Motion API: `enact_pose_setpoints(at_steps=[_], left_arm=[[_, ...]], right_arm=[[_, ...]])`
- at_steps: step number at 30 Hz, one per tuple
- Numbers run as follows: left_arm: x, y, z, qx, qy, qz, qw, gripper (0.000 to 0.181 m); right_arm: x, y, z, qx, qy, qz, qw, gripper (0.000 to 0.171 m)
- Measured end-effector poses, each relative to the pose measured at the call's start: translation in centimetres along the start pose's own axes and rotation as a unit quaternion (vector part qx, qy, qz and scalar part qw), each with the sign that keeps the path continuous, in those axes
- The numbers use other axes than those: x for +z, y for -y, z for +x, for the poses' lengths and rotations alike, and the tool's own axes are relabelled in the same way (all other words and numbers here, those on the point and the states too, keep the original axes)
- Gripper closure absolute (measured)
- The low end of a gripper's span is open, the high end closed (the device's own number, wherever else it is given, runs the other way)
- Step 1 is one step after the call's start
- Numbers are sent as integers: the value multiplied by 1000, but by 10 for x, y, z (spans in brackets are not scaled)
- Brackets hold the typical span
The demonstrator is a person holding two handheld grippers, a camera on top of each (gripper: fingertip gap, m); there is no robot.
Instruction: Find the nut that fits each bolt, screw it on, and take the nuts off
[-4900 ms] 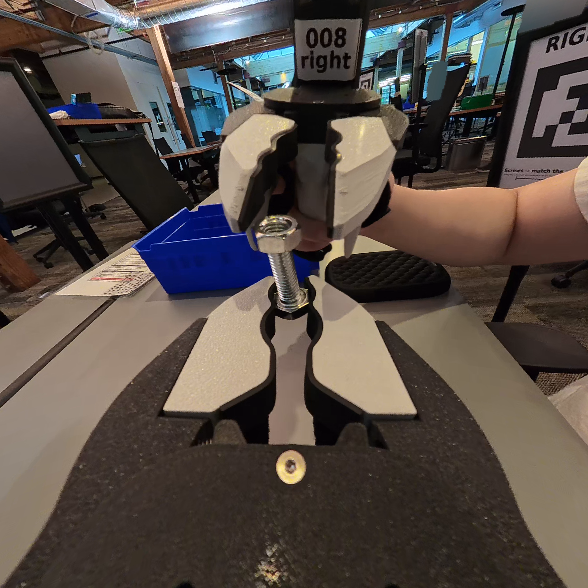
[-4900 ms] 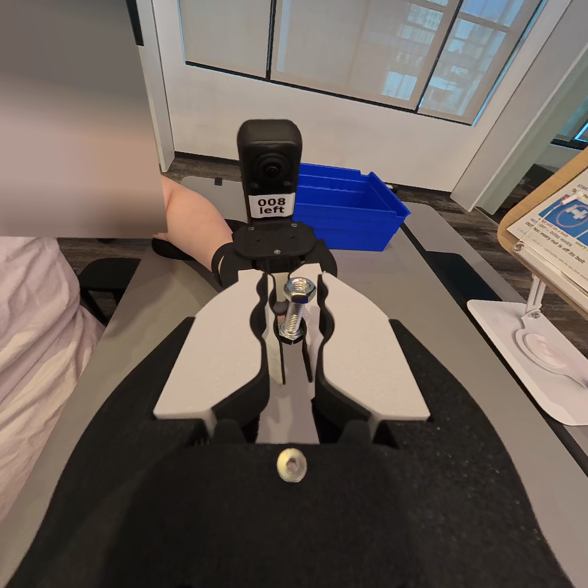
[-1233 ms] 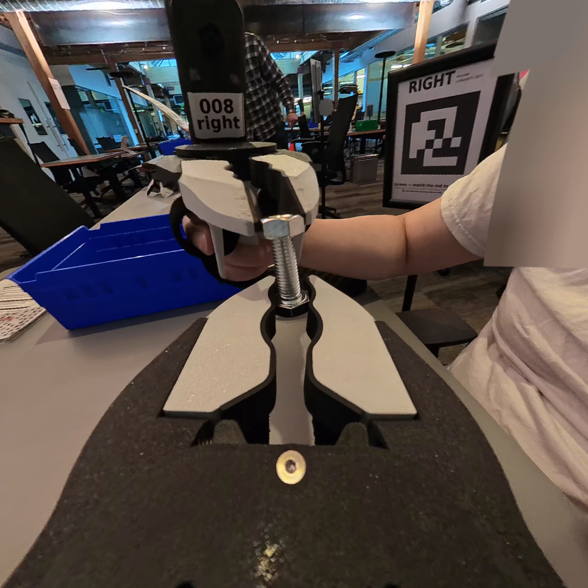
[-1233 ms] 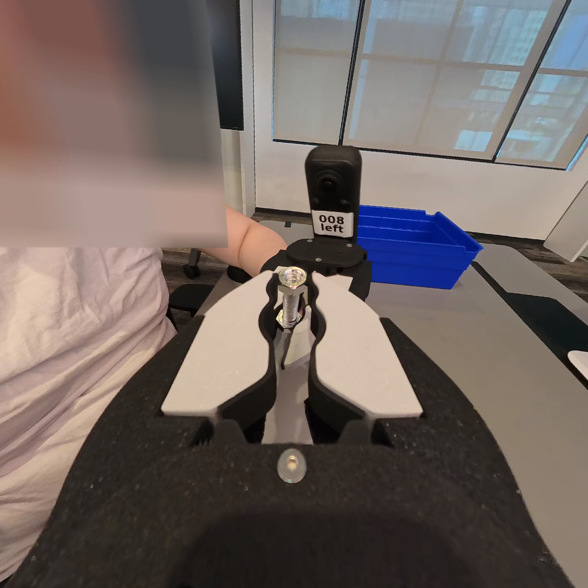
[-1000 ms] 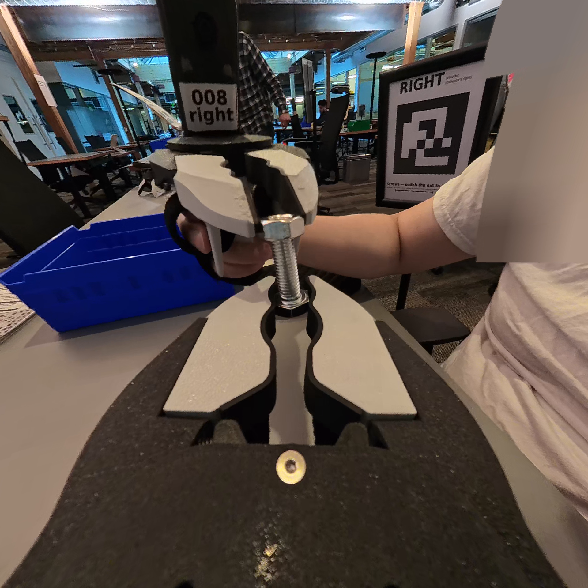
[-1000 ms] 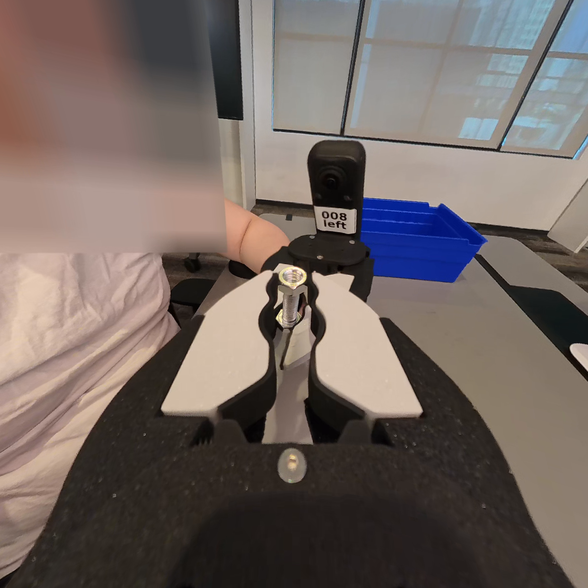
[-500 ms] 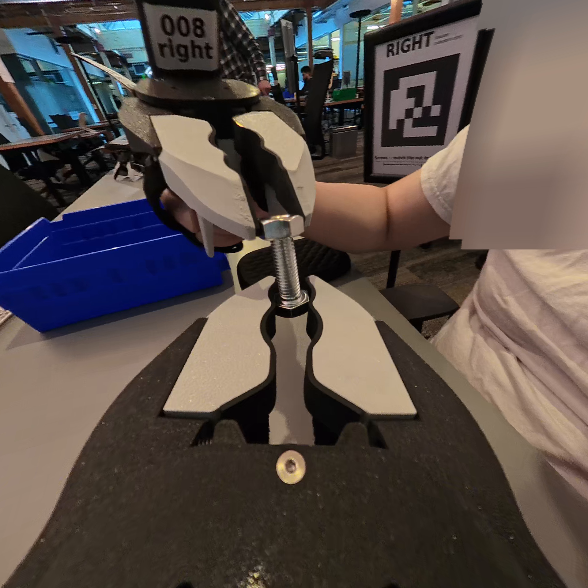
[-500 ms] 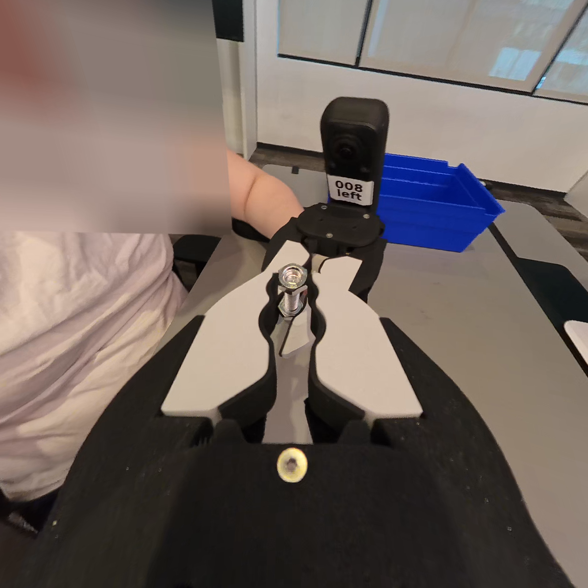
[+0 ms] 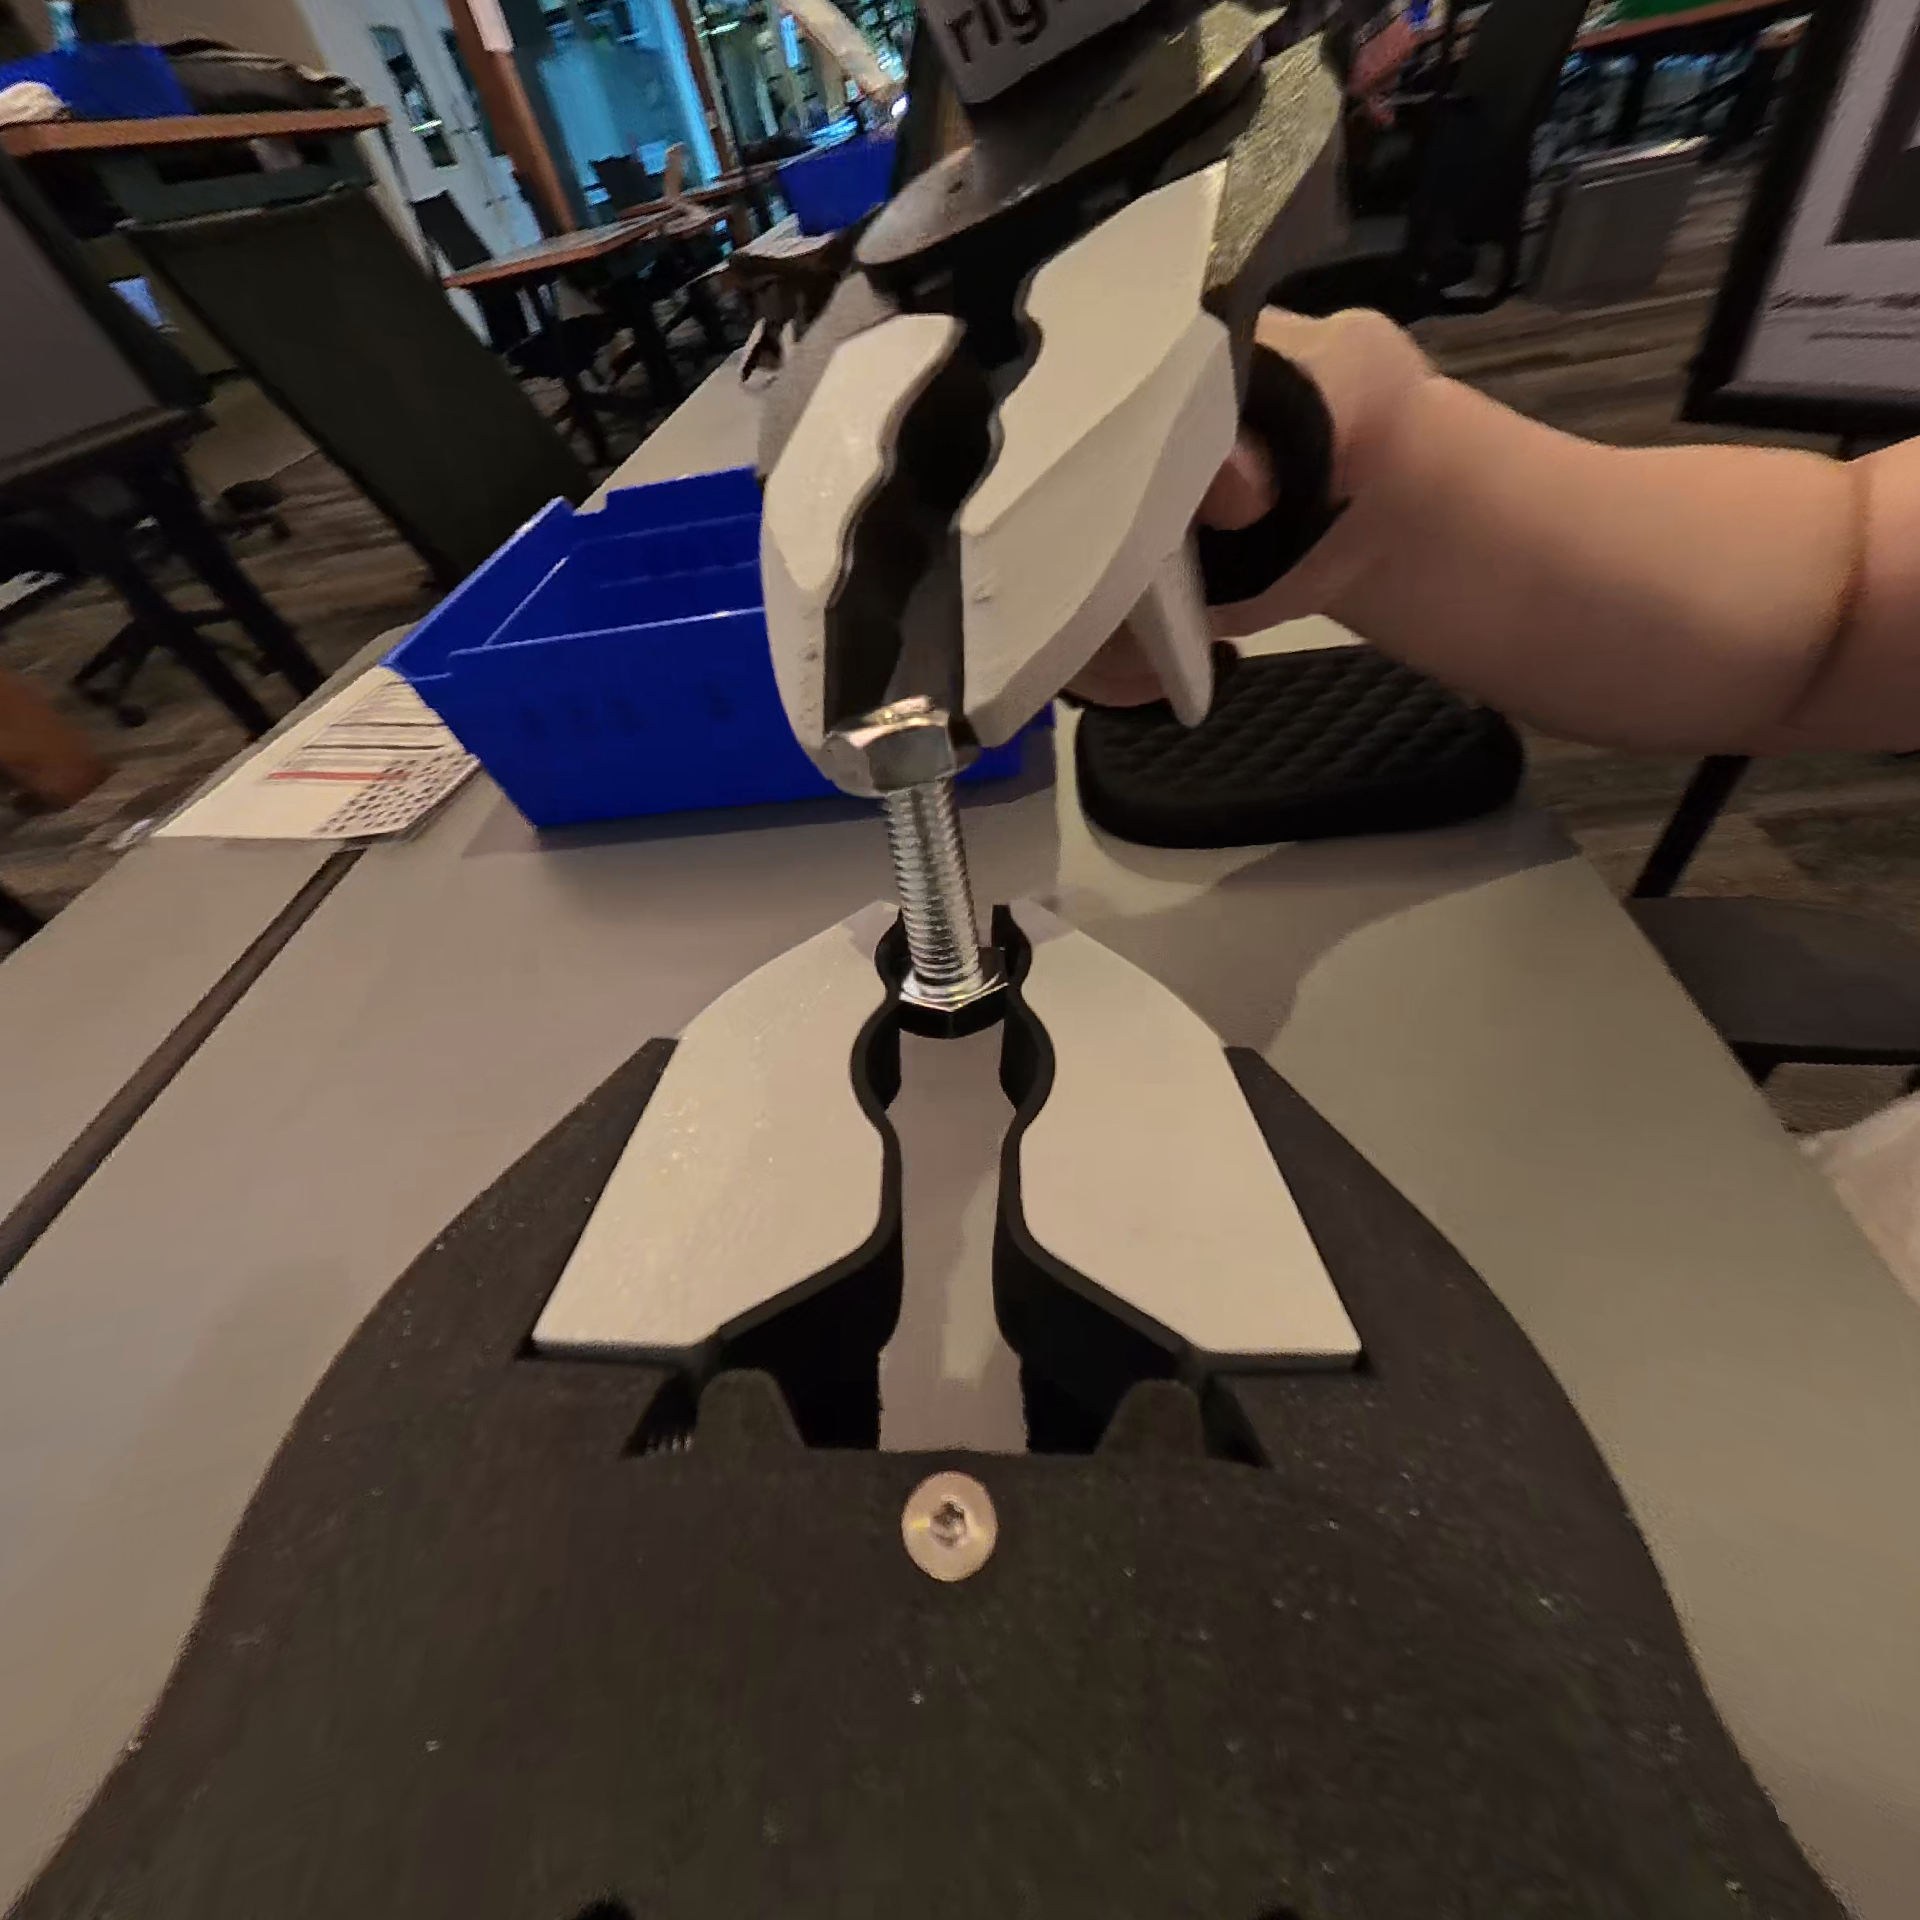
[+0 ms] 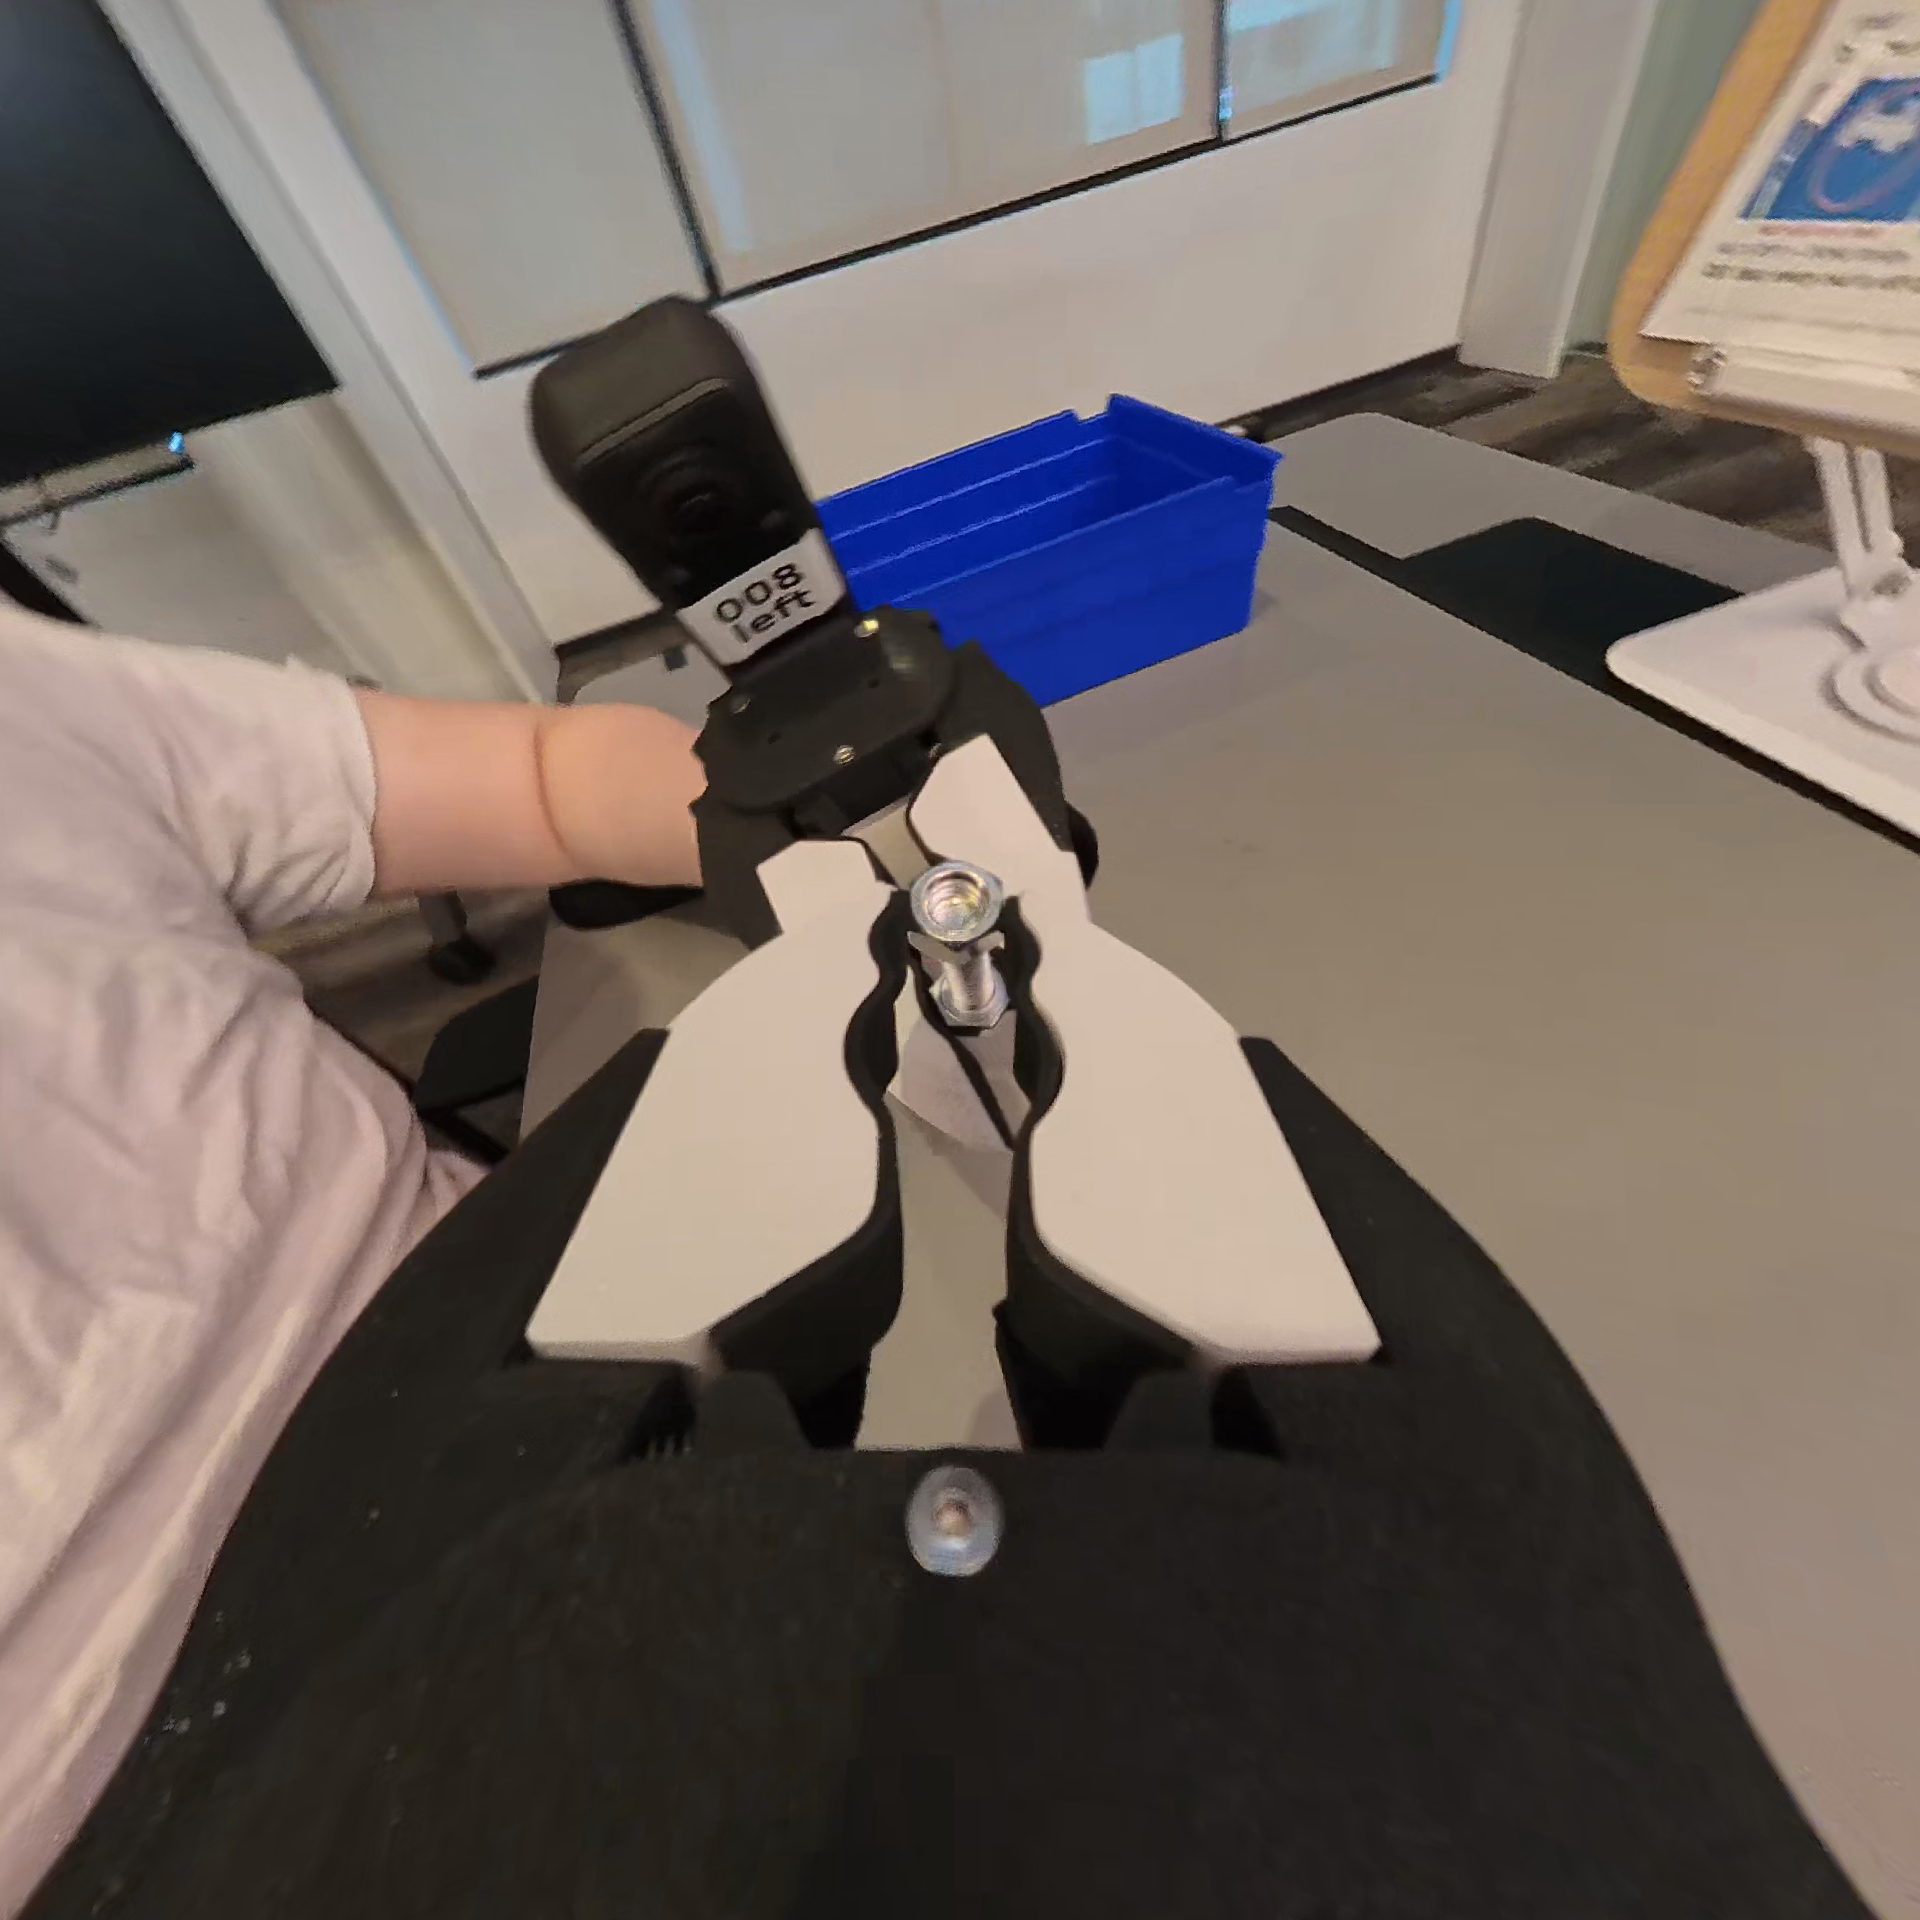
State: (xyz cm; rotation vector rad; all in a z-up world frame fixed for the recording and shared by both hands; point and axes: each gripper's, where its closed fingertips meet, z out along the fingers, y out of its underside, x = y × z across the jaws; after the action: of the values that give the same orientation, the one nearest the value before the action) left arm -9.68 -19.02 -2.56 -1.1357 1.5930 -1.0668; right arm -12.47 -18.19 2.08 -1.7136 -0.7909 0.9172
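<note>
Grey table (image 9: 312,1039); left claw (image 9: 943,961) clamps nut (image 9: 948,992); right claw (image 9: 894,727), tilted, grips bolt (image 9: 928,862).

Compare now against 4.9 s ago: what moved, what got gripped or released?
Nothing gripped or released. The right gripper has rolled and tilted, as if mid-turn, still shut on the bolt head. The nut stays clamped in the left gripper, at much the same spot on the thread. The blue bin stays on the table.
</note>
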Motion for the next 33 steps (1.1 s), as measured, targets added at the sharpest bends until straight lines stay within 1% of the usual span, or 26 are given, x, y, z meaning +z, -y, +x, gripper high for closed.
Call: enact_pose_setpoints(at_steps=[2, 4, 8, 12, 17, 22, 28, 33], left_arm=[[0, -4, -7, 19, 33, -16, 999, 168], [0, -5, -11, 19, 49, -21, 998, 167], [0, -7, -15, 12, 64, -31, 997, 167], [0, -9, -19, 6, 78, -38, 996, 167], [0, -8, -20, 0, 81, -35, 996, 167], [0, -4, -16, -28, 58, -16, 998, 168], [-1, -2, -14, -31, 53, -10, 998, 168], [-1, 0, -13, -30, 49, -7, 998, 168]], right_arm=[[2, -1, 5, 33, -23, 15, 999, 154], [2, 0, 7, 42, -45, 33, 998, 154], [2, -1, 12, 19, -100, 43, 994, 154], [3, 0, 16, 52, -128, 53, 989, 154], [4, 1, 16, 62, -138, 62, 987, 154], [4, 4, 14, 49, -126, 68, 988, 154], [6, 1, 13, 14, -123, 45, 991, 154], [6, 2, 11, 1, -121, 43, 992, 151]])
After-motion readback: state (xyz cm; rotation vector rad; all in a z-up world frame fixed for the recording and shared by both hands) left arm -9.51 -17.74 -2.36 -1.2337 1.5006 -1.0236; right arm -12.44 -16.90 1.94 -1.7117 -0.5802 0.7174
